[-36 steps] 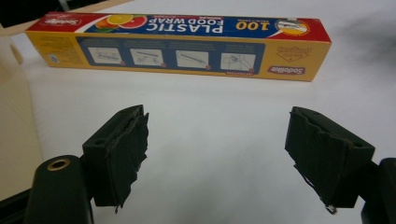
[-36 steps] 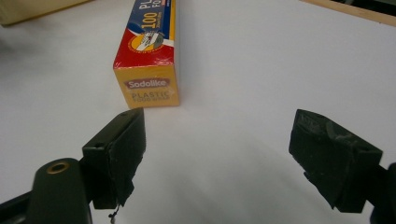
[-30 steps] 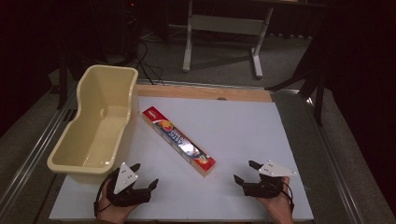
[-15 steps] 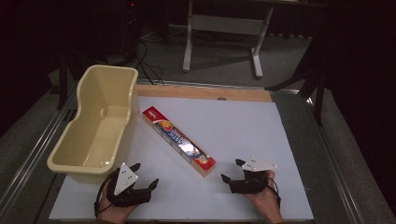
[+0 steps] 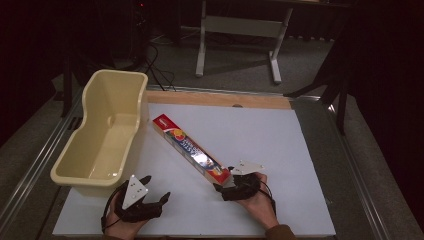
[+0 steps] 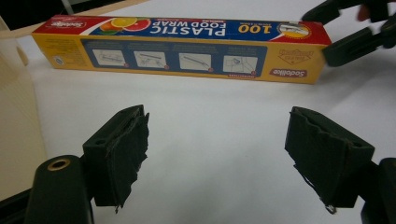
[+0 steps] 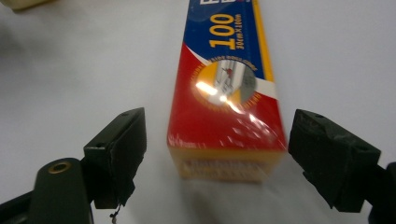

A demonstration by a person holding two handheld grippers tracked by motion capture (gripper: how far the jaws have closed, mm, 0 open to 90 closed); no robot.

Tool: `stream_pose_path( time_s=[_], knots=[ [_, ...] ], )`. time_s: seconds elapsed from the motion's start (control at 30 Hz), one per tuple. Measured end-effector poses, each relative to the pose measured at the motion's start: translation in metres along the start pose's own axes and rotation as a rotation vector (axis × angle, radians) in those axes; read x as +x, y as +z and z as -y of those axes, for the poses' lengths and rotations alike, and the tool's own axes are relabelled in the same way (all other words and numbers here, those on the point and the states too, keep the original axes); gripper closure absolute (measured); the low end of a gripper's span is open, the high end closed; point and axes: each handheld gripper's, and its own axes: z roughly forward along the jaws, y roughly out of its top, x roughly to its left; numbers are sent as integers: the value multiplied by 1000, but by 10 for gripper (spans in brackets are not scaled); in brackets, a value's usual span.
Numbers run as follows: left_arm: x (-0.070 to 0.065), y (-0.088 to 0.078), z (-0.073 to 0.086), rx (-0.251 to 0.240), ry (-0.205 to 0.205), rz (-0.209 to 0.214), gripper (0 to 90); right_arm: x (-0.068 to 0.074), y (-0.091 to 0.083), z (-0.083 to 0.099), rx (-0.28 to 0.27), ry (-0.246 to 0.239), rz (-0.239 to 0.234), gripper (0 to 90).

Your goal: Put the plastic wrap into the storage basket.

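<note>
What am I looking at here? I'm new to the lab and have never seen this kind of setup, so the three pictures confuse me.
No robot is here: a person holds a hand tool with two black jaws in each hand. The high view looks down on the white table from above the person's side. There you see the left gripper and the right gripper. The other two pictures come from small cameras riding on those tools, looking along their jaws.

On the table lie a cream plastic tub and a long box of plastic food wrap, placed slantwise beside it.

Nothing is held. The right gripper's jaws stand open on either side of the near end of the box, with gaps showing; they have just been closing a little. The left gripper is open over bare table.
</note>
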Motion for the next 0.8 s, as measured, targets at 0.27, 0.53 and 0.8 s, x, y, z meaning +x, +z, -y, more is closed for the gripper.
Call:
stream_pose_path(
  time_s=[0.27,0.53,0.8],
  knots=[
    [2,-2,0,-7,-7,-5,213,-5,19,-4,83,-11,0,373],
    [4,-4,1,-16,-25,-5,213,-16,9,-4,136,-31,9,385],
    [5,-3,1,-12,-29,-9,213,-44,-31,23,160,-46,12,385]
  ],
)
